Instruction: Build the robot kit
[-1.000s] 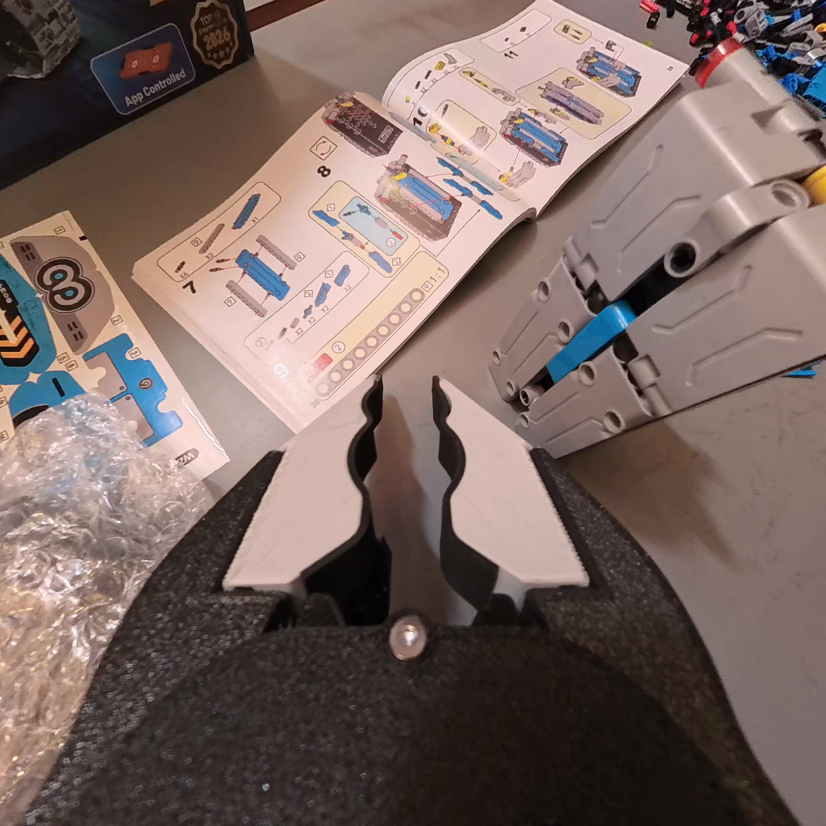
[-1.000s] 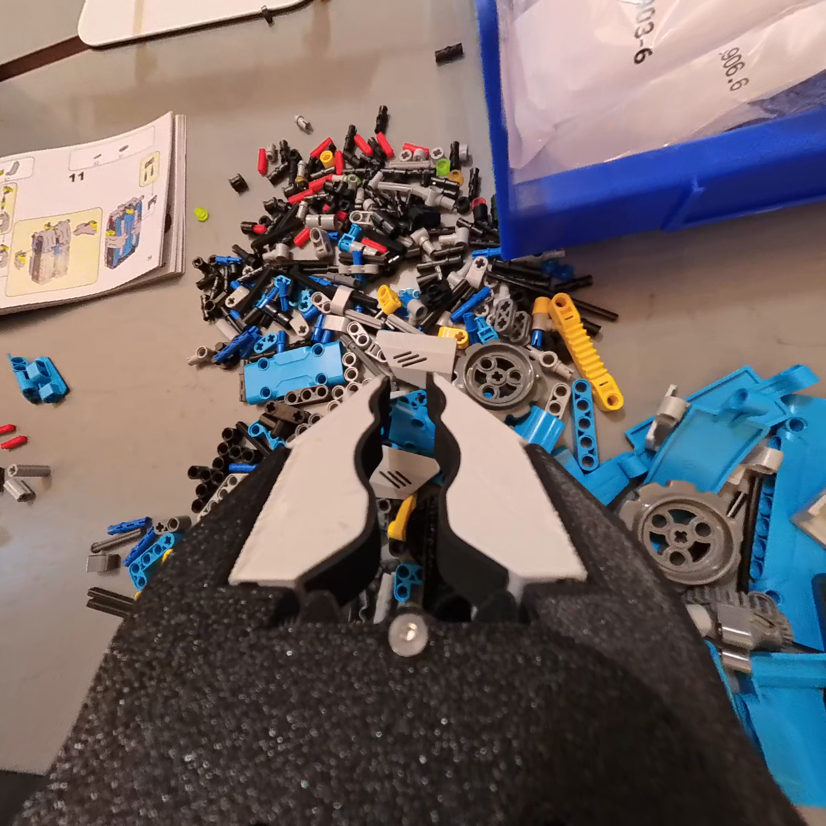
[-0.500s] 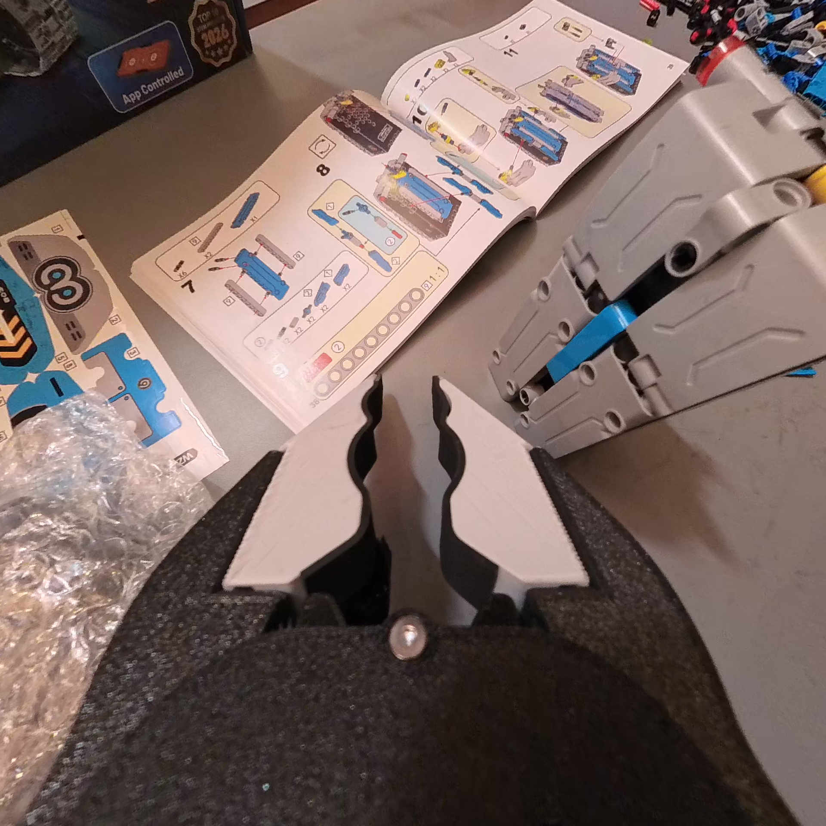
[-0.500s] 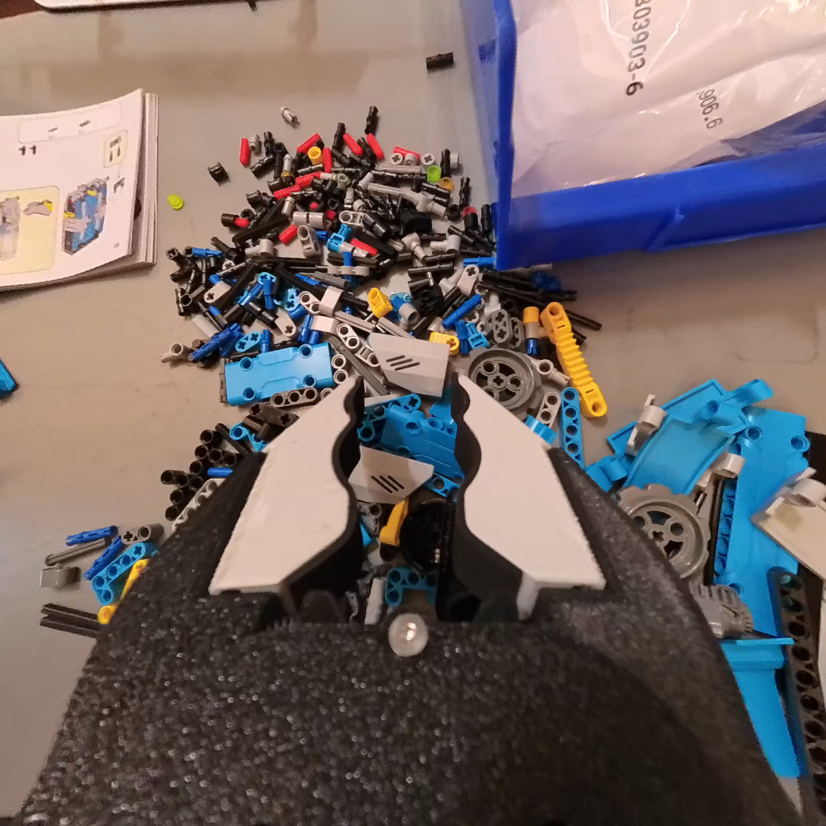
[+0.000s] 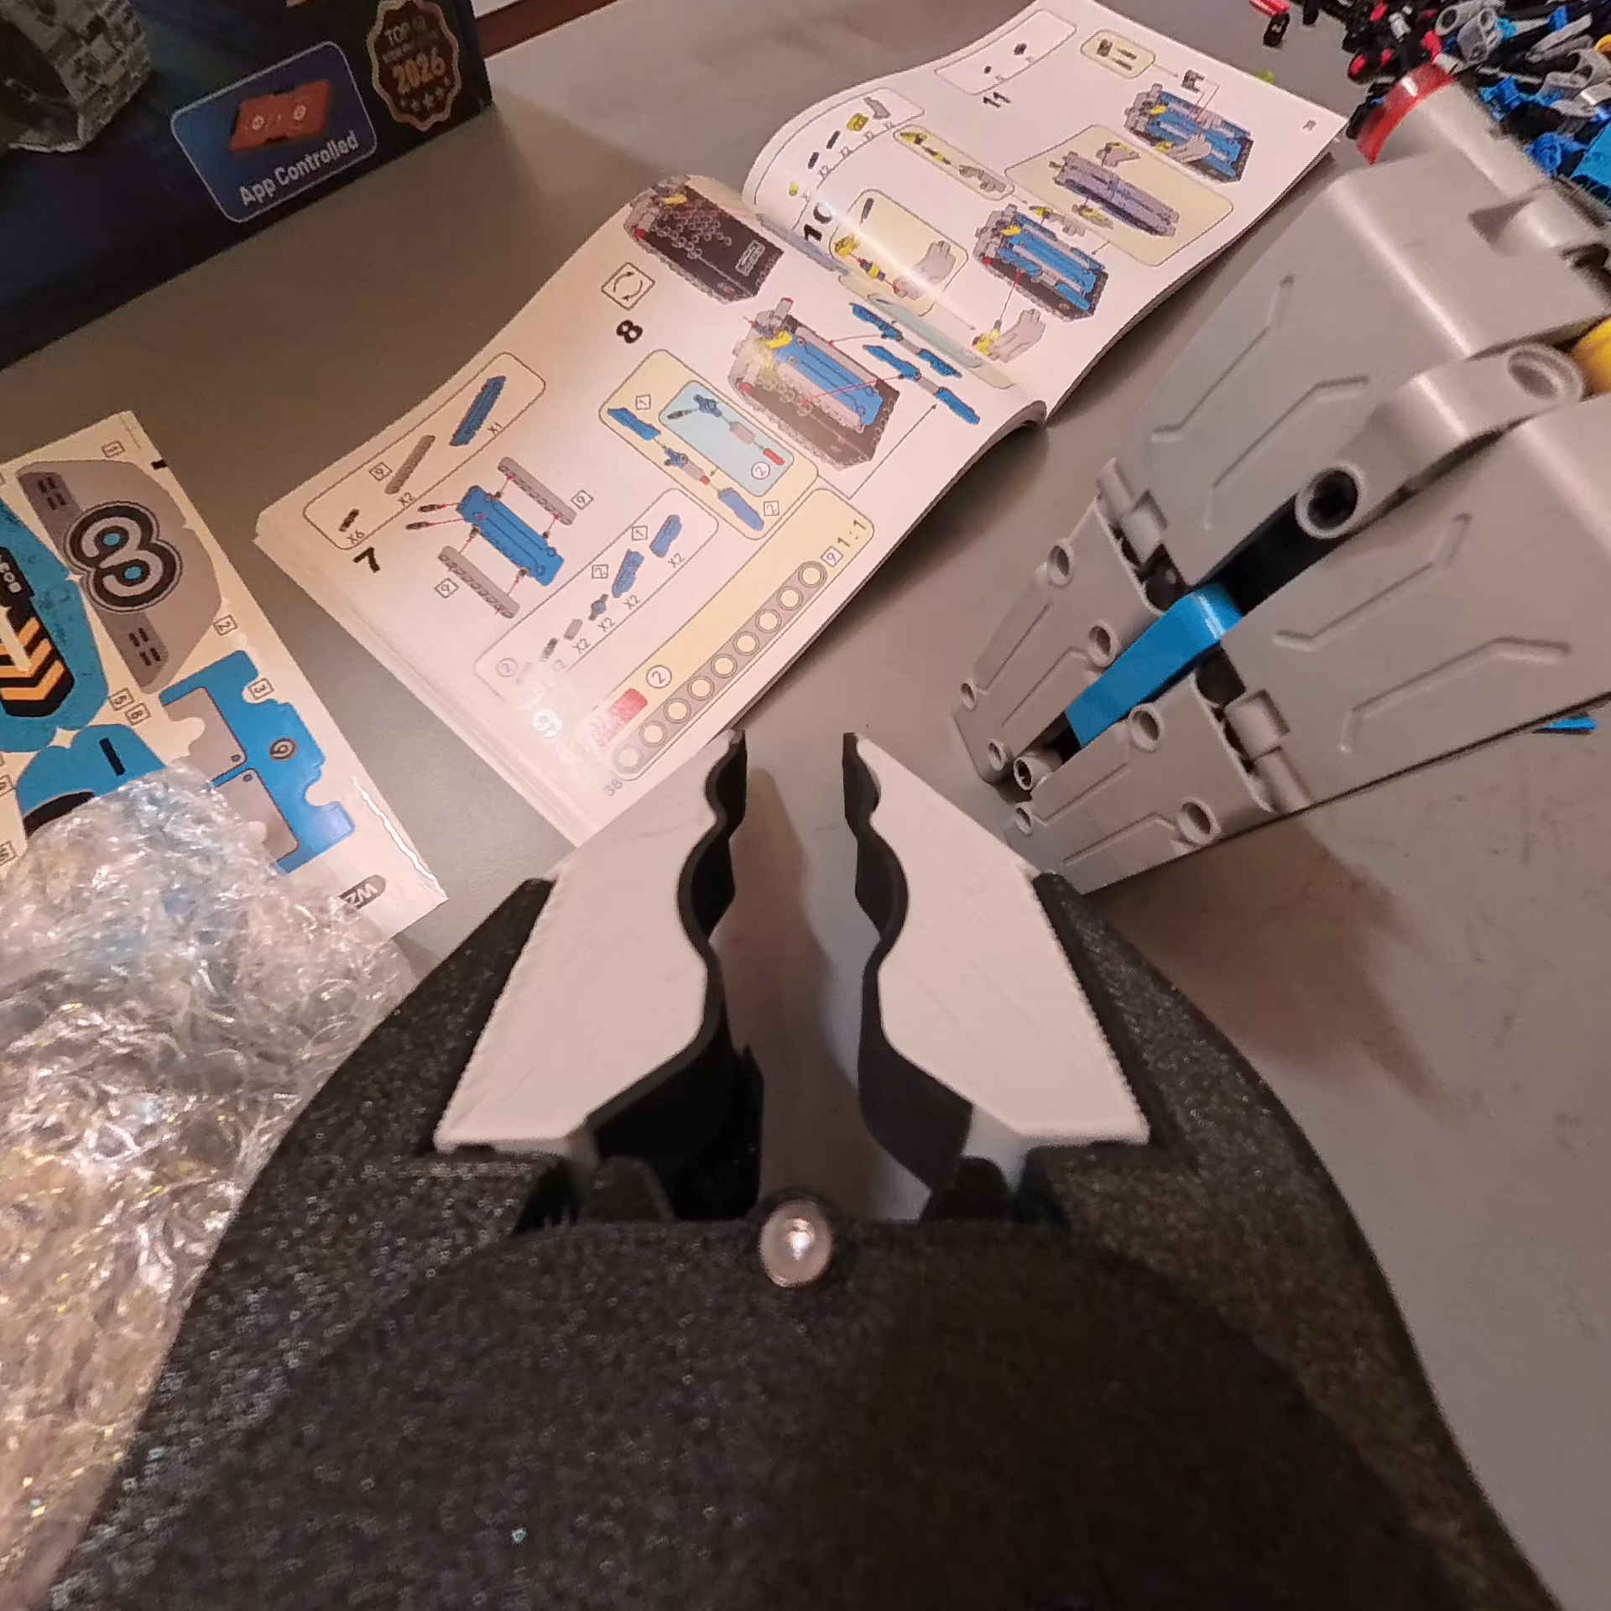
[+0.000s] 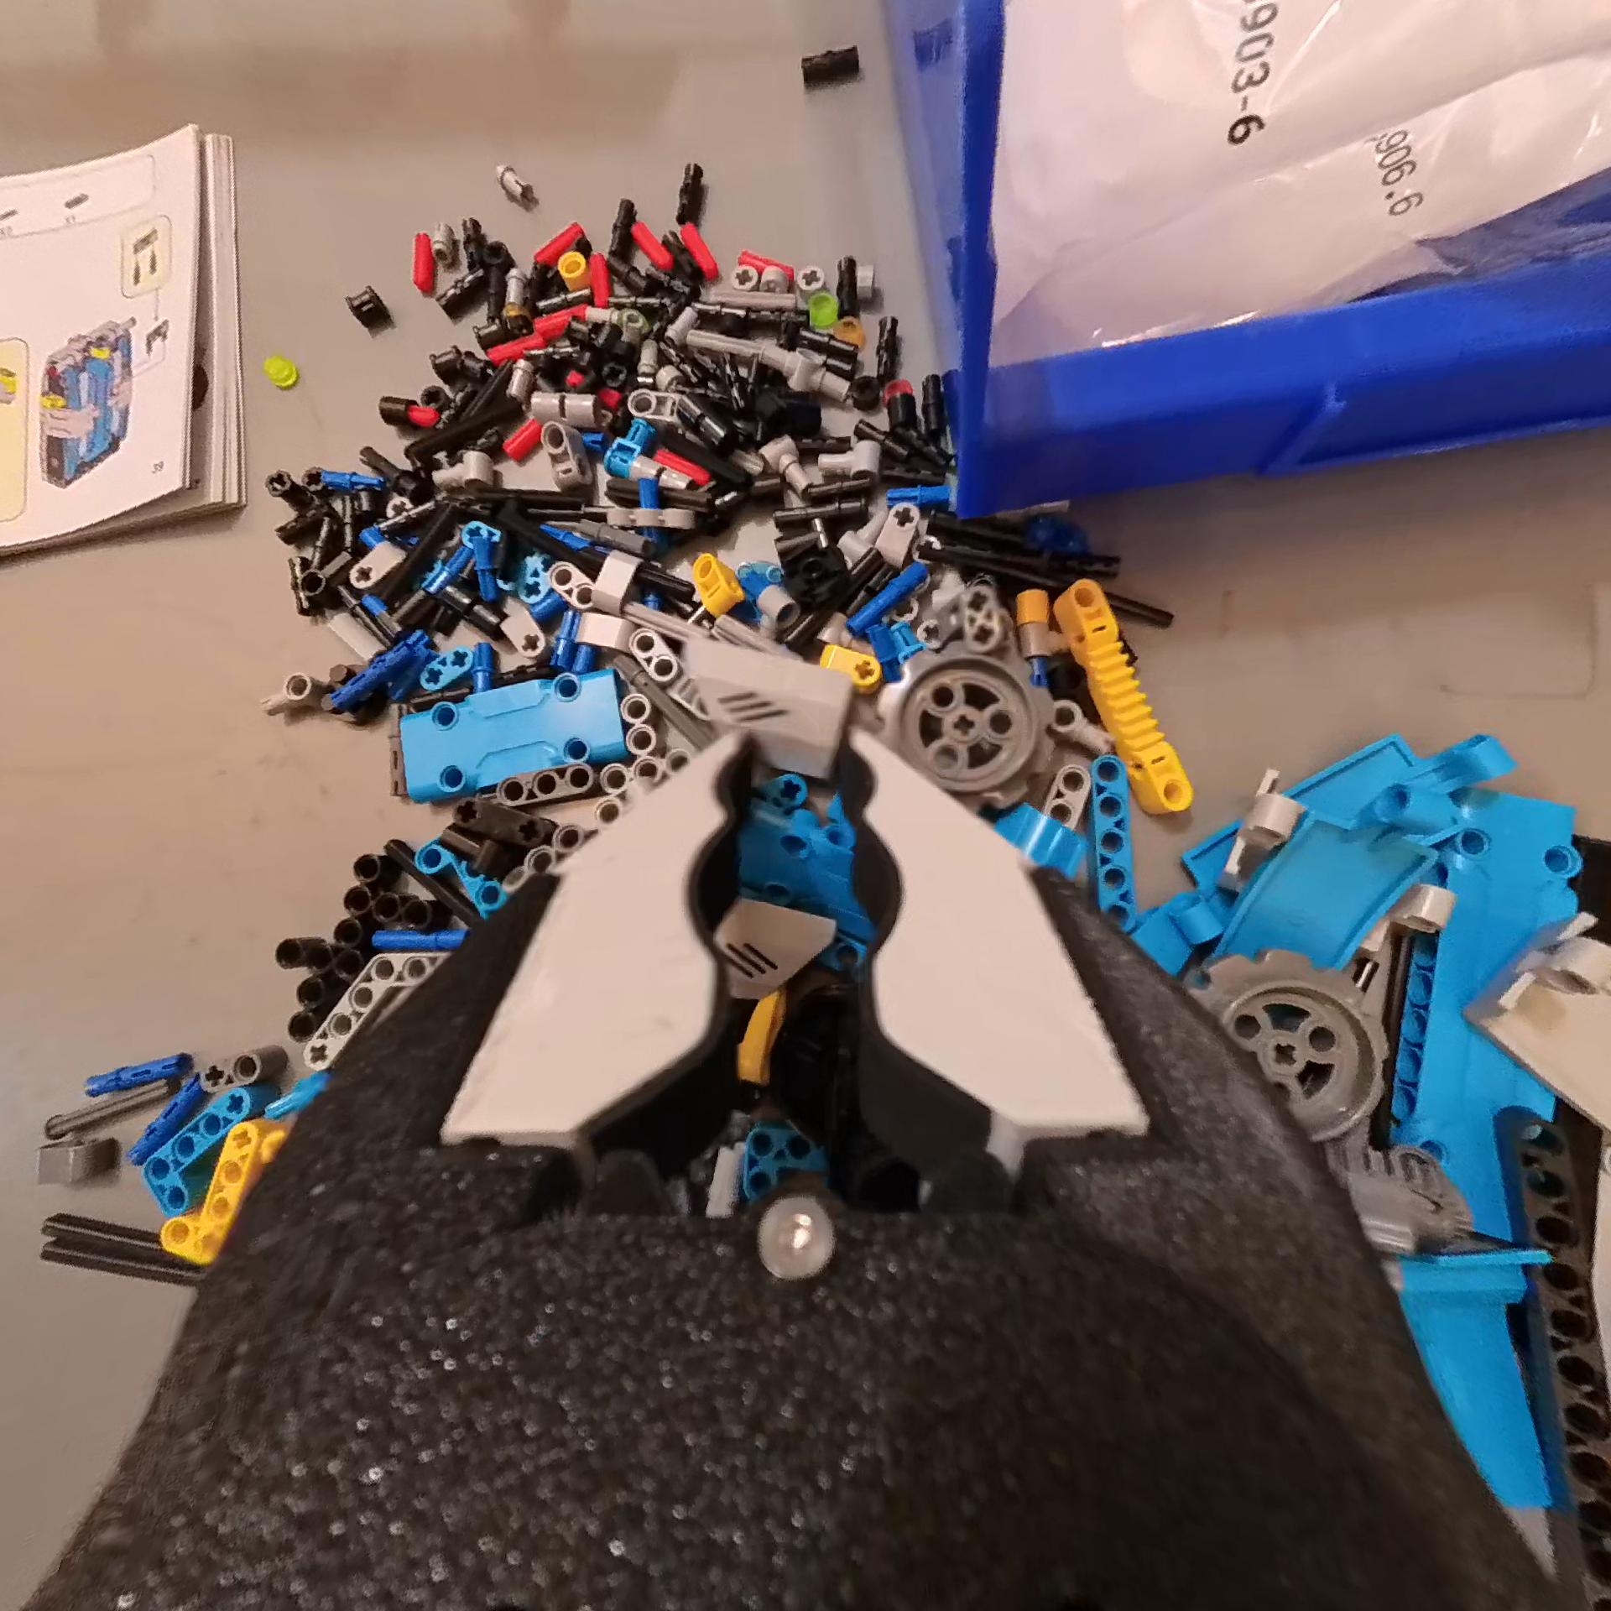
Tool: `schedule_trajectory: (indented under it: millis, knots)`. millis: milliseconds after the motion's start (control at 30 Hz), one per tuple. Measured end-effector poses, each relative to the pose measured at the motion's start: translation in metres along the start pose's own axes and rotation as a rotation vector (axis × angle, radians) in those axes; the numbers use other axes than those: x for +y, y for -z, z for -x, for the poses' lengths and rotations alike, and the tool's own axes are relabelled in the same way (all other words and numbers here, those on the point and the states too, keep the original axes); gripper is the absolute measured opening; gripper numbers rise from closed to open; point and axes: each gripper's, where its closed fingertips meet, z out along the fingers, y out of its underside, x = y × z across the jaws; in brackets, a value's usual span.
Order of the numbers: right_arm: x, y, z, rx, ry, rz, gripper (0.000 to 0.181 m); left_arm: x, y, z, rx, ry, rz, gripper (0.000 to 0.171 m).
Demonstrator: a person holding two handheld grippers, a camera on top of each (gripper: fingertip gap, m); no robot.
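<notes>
Change: since half a second ago the right gripper [image 6: 793,758] has narrowed its jaws over the brick pile, while the left gripper [image 5: 791,754] has held its place and gap.
Left gripper: jaws apart with bare tabletop [image 5: 1308,1002] between them, holding nothing, tips just beside the near corner of the open instruction booklet [image 5: 741,453].
Grey assembly: a built grey block model [image 5: 1325,610] with a blue beam in its slot lies on the tabletop, right of the booklet and close to the left gripper's right finger.
Sticker sheet: a sheet of blue and grey stickers [image 5: 174,645] lies left of the booklet, partly under crumpled clear plastic wrap [image 5: 131,1002].
Box: a dark printed box [image 5: 218,131] stands beyond the booklet's left page.
Right gripper: jaws slightly apart, tips at the near edge of a grey vented panel [image 6: 767,710]; whether they touch it I cannot tell.
Brick pile: loose black, red, blue, grey and yellow pieces [image 6: 654,453] spread beyond the vented panel; a second small grey vented piece [image 6: 771,946] shows between the fingers.
Blue bin: a blue bin [image 6: 1220,418] holding white bags sits at the pile's far right.
</notes>
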Motion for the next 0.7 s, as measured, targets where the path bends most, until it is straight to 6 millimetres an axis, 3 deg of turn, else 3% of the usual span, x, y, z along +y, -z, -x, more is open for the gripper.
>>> schedule_trajectory:
  millis: [67, 267, 467, 700]
  knots:
    - [0.0, 0.001, 0.003, -0.015, 0.005, -0.003, 0.0, 0.0, 0.0, 0.0, -0.001, -0.001, -0.001, 0.021]
    - [-0.003, 0.007, 0.002, -0.011, 0.009, -0.033, 0.0, 0.0, 0.0, 0.0, -0.002, -0.004, -0.002, 0.021]
    - [-0.003, 0.014, -0.026, 0.079, -0.033, -0.05, 0.002, -0.001, 0.001, 0.0, -0.004, -0.008, -0.005, 0.021]
    - [0.001, 0.012, -0.036, 0.081, -0.085, -0.038, 0.009, -0.001, 0.001, 0.0, -0.006, -0.007, -0.005, 0.021]
